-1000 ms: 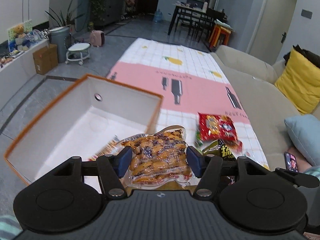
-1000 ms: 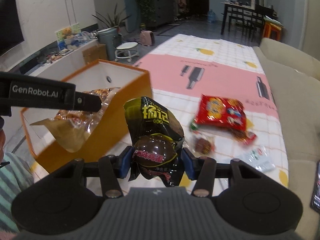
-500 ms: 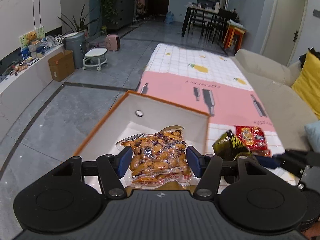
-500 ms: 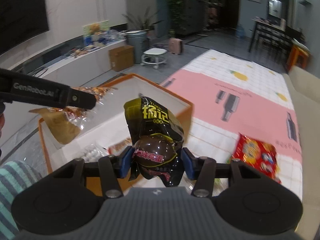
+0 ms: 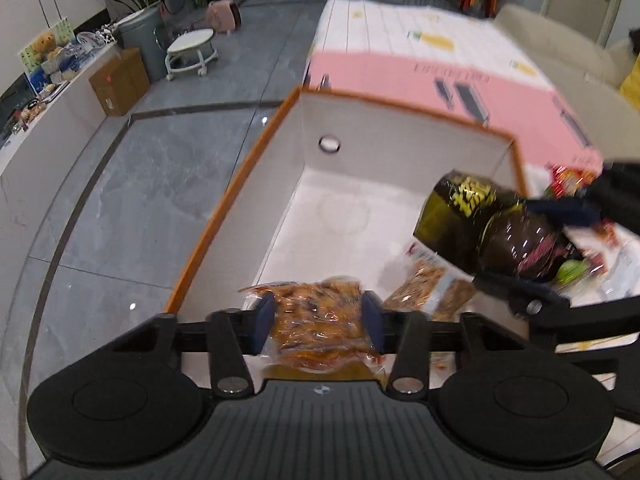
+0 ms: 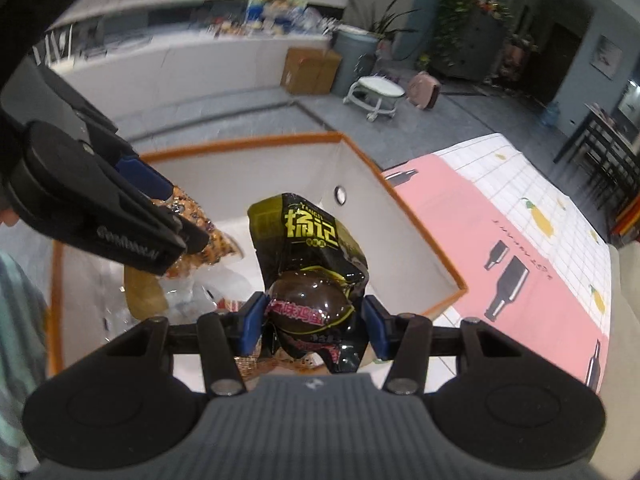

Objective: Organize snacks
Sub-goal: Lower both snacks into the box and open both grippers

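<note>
My left gripper (image 5: 319, 322) is shut on a clear packet of orange snacks (image 5: 320, 316) and holds it over the near end of the orange-rimmed white box (image 5: 404, 136). My right gripper (image 6: 312, 326) is shut on a black packet with yellow characters (image 6: 310, 264), also over the box (image 6: 280, 168). The black packet shows in the left wrist view (image 5: 492, 228) at the right, and the left gripper with its orange packet (image 6: 192, 236) shows in the right wrist view at the left. Several small packets (image 5: 424, 284) lie on the box floor.
The box stands on a pink and white checked cloth (image 5: 440, 64) over a table. A red packet (image 5: 568, 176) lies on the cloth beyond the box's right wall. A beige sofa (image 5: 560, 52) runs along the right. Grey floor (image 5: 140, 184) lies left.
Both grippers have moved over and down toward the box, each keeping its packet. The black packet now hangs inside the box's rim, close to the left gripper.
</note>
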Demonstrator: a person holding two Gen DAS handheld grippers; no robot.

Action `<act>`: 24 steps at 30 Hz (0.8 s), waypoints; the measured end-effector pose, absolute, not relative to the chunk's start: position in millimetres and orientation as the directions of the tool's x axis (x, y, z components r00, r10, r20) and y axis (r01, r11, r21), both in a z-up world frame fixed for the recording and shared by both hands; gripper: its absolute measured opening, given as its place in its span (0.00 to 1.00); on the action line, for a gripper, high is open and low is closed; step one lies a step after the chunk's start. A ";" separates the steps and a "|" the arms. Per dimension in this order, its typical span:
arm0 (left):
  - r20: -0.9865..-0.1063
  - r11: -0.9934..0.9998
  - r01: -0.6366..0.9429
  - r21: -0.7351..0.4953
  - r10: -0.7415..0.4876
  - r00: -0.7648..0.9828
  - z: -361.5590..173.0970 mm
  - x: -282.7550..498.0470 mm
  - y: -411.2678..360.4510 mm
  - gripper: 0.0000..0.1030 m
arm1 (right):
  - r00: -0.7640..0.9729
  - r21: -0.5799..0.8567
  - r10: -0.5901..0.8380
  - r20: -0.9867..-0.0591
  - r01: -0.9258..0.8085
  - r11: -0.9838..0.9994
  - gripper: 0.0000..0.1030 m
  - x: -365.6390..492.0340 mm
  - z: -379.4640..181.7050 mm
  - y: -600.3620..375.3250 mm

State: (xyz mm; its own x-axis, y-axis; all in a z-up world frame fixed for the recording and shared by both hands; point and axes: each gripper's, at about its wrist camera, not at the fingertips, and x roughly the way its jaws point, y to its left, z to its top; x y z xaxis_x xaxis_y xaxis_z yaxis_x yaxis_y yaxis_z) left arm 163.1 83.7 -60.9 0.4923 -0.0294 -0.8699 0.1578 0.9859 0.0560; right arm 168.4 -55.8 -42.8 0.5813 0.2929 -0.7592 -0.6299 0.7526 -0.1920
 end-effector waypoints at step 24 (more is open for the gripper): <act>-0.884 0.976 0.190 0.110 0.009 0.468 -76.3 189.5 80.9 0.50 | 0.501 -0.276 0.168 -0.849 -0.692 0.667 0.49 226.2 -92.5 -29.1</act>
State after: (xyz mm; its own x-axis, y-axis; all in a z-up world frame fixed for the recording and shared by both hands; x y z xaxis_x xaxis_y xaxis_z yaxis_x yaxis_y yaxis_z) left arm 189.5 80.9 -76.3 0.4676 0.0088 -0.8839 0.1896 0.9757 0.1101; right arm 226.2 -29.1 -92.5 0.5006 0.1680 -0.8492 -0.6923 0.6667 -0.2762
